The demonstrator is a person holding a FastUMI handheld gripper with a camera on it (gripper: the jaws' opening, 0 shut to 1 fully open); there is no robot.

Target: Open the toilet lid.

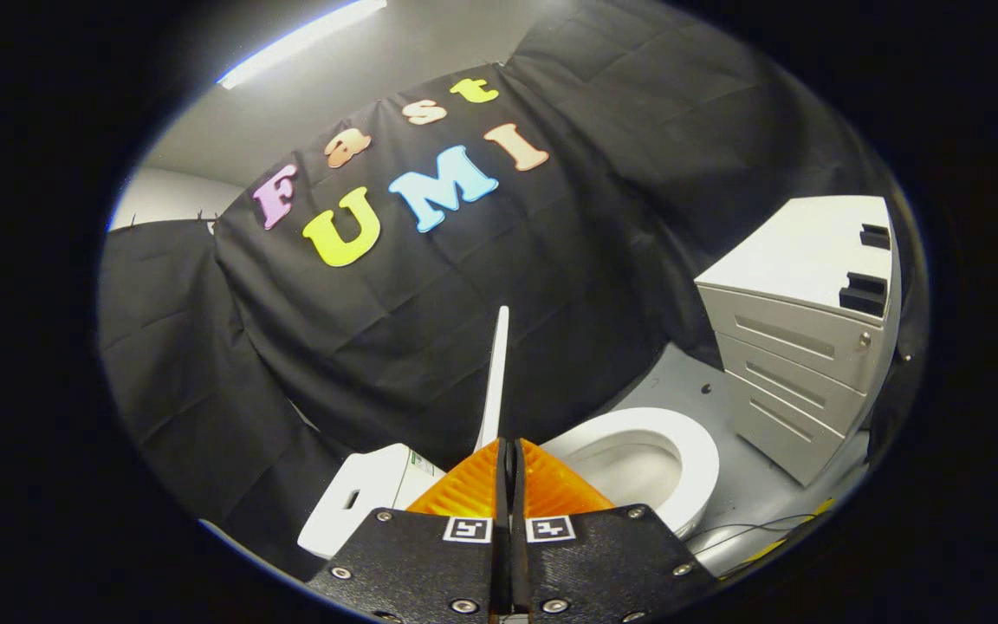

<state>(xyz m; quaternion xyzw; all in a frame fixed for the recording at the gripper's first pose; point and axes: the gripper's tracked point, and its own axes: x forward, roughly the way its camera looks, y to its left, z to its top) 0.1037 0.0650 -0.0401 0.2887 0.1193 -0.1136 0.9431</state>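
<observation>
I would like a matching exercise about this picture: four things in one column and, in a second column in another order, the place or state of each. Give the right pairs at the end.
Things:
1. toilet lid
2. toilet seat
3. drawer cabinet
4. gripper

Places or states:
A. stands on the floor beyond the toilet, drawers closed
B. raised upright, seen edge-on, pinched between the fingers
C. shut on the lid's thin edge
D. lies flat around the open bowl

Pairs: 1-B, 2-D, 3-A, 4-C
</observation>
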